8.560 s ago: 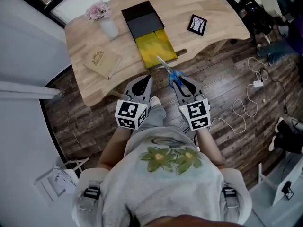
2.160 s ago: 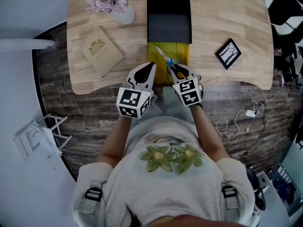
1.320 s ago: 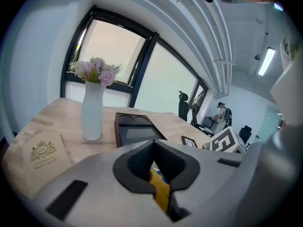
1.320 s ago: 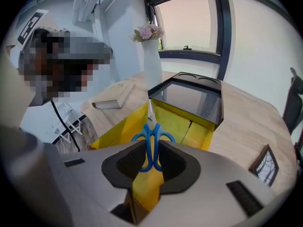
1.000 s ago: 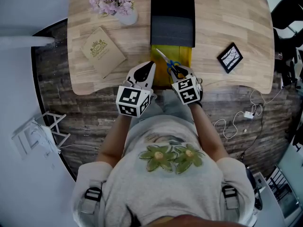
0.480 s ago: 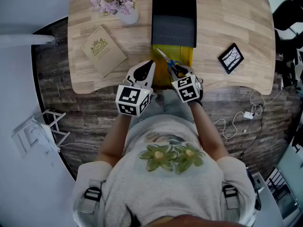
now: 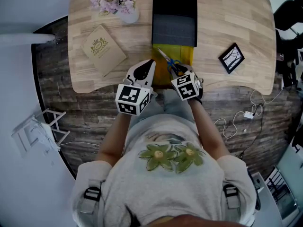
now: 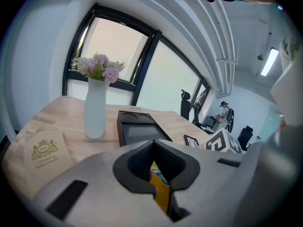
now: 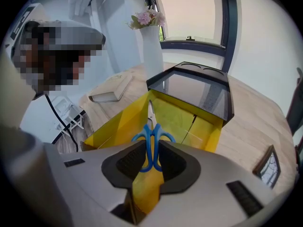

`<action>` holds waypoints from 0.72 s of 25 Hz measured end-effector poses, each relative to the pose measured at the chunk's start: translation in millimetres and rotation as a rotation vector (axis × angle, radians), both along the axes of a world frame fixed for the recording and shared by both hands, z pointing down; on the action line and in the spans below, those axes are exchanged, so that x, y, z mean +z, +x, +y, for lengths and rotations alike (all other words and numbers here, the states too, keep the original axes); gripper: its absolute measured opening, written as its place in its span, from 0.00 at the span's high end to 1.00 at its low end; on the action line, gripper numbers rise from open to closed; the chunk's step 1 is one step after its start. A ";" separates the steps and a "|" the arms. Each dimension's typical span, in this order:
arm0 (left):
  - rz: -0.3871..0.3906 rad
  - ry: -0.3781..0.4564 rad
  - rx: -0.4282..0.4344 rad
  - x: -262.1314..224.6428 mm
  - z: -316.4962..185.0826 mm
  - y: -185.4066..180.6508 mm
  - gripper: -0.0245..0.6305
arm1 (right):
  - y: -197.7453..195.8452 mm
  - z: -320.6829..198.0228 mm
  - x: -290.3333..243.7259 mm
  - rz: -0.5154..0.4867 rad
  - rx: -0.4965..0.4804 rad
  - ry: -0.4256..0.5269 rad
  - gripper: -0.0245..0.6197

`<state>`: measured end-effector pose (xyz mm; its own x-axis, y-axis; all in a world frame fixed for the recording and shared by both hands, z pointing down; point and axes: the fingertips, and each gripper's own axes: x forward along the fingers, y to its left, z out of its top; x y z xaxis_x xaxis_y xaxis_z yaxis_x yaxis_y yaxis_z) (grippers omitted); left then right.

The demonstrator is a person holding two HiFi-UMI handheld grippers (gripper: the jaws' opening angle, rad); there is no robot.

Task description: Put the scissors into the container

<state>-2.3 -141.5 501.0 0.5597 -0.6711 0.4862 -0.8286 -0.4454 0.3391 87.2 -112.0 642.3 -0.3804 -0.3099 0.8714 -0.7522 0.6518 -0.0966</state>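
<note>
Scissors point(image 9: 151, 129) sit clamped in right gripper point(image 9: 152, 157) over yellow container point(image 9: 113, 122)

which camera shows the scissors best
The right gripper view: the scissors sit at its centre, blue handles clamped in the right tool, blades pointing over the yellow container. The head view shows them small; the left gripper view shows only a blue sliver.
</note>
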 end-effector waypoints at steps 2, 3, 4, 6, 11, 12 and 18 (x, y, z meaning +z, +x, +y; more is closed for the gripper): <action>0.000 0.001 0.000 0.5 -0.5 0.5 0.95 | -0.3 -0.4 1.7 0.002 -0.003 -0.005 0.83; 0.000 0.001 0.000 0.6 -0.7 0.7 0.95 | -0.7 -0.8 2.3 0.002 -0.005 -0.006 0.83; -0.001 0.001 0.000 0.6 -1.1 0.9 0.95 | -1.0 -0.9 2.8 0.002 -0.006 -0.009 0.83; -0.001 0.002 -0.001 0.0 -1.7 1.0 0.95 | -1.7 -1.1 3.8 0.003 -0.010 -0.013 0.83; -0.005 0.004 -0.009 -1.4 -3.3 -0.3 0.95 | -2.8 -2.8 5.7 0.008 -0.012 -0.028 0.83; -0.006 0.003 -0.011 -1.3 -3.4 -0.9 0.95 | -3.0 -3.0 6.0 0.011 -0.011 -0.033 0.83; -0.004 -0.001 -0.016 0.4 -2.6 -1.8 0.95 | -3.0 -3.6 10.1 0.028 -0.012 -0.046 0.83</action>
